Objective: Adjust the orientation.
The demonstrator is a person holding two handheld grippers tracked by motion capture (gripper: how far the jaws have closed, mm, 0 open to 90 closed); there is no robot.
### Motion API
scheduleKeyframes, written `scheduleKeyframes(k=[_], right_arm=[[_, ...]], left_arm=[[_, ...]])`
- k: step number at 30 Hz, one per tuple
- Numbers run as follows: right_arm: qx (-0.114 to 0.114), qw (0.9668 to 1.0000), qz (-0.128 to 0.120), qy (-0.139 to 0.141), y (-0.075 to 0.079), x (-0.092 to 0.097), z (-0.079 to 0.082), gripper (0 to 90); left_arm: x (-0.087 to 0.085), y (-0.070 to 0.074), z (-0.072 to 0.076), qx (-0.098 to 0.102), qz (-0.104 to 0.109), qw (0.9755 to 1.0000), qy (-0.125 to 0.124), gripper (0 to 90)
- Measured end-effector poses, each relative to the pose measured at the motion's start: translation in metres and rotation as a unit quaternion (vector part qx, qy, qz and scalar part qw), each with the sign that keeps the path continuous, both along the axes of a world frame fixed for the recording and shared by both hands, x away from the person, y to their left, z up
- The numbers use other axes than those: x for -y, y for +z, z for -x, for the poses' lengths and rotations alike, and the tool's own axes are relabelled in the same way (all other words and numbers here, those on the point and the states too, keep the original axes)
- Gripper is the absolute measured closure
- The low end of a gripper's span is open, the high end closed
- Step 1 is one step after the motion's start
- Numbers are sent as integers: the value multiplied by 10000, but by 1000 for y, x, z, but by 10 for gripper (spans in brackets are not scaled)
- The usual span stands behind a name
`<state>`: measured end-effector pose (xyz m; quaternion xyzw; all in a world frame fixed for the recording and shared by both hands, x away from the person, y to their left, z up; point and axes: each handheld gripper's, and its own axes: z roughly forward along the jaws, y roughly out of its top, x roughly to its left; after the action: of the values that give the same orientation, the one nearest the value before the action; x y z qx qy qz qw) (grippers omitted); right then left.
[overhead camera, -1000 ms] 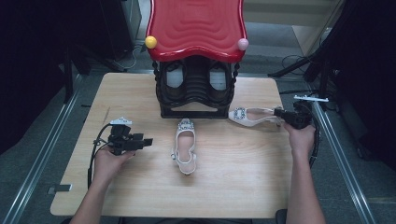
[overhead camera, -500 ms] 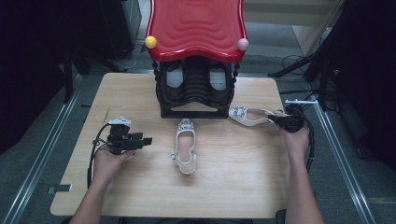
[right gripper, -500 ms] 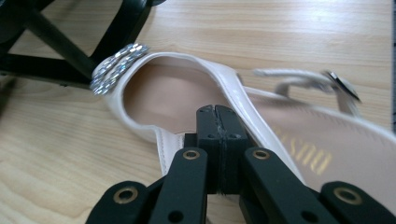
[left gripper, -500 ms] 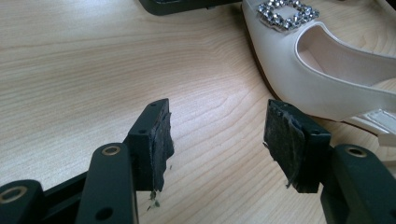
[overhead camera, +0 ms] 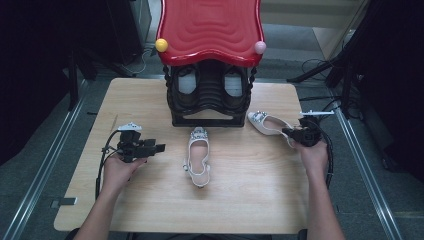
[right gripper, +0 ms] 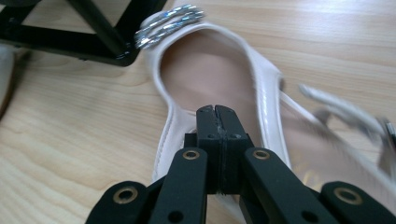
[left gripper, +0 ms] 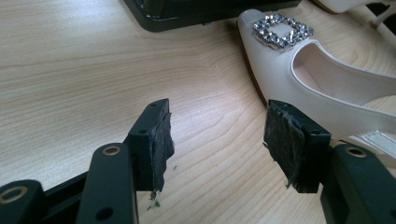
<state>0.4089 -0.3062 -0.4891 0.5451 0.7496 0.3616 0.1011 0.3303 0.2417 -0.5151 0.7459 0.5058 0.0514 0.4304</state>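
Two pale slingback shoes with rhinestone buckles lie on the wooden table. One shoe lies in the middle, toe toward the rack. My left gripper rests left of it, open, with bare table between its pads and the shoe's side just past one fingertip. The other shoe lies at the right, toe pointing left toward the rack. My right gripper is shut, its tips over the heel end of this shoe; nothing shows between the pads.
A black shoe rack with a red wavy top stands at the table's back centre, with shoes inside. Metal rails run along both table sides. Cables trail from both grippers.
My right hand has moved left and slightly down, bringing the shut gripper over the right shoe's heel. The shoe and the left gripper have stayed put.
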Motion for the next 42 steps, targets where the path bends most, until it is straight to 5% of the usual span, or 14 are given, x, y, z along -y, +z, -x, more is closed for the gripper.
scheduleKeyframes(k=[2, 16, 29, 42], right_arm=[[-48, 9999, -109, 91, 0, -3, 1, 900], [-23, 9990, -343, 273, 0, -25, 4, 887], [427, 9971, -623, 131, 26, -15, 14, 814], [240, 9987, -331, 313, 12, -36, 6, 761]], left_arm=[[1, 1, -3, -133, -67, 9999, -55, 416], [5, 0, -5, -153, -89, 9997, -155, 416], [6, -1, -5, -182, -120, 9996, -163, 415], [6, -2, -4, -185, -156, 9996, -166, 415]])
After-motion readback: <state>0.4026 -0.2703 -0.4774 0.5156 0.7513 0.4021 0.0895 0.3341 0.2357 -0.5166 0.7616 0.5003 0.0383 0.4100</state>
